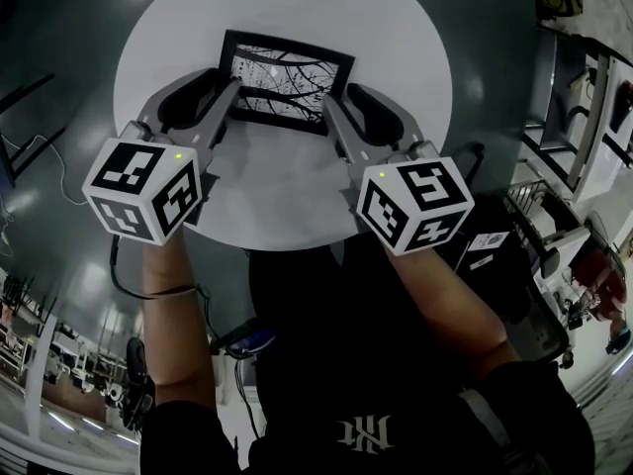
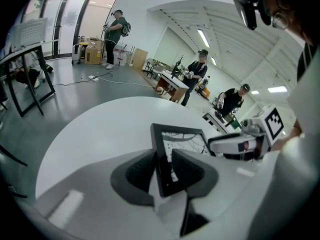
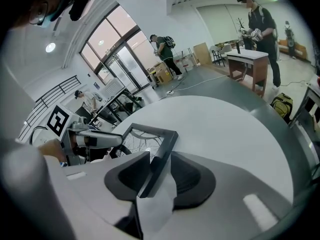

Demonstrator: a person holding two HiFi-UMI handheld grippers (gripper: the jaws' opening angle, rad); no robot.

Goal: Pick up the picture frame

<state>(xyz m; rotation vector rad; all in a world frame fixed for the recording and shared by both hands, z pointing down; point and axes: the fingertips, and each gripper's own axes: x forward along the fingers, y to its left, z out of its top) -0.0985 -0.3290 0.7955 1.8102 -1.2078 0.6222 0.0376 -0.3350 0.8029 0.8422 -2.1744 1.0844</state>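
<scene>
Left hand-held gripper [image 2: 163, 159] clamps picture frame [image 1: 287, 80] on white table [image 1: 282, 201]; grey floor [image 1: 64, 62].

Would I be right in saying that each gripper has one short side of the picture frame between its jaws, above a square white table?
Not quite: the table is round, not square, as the head view shows. The rest holds: it is white, and the left gripper and right gripper each have a short side of the picture frame between their jaws.
</scene>
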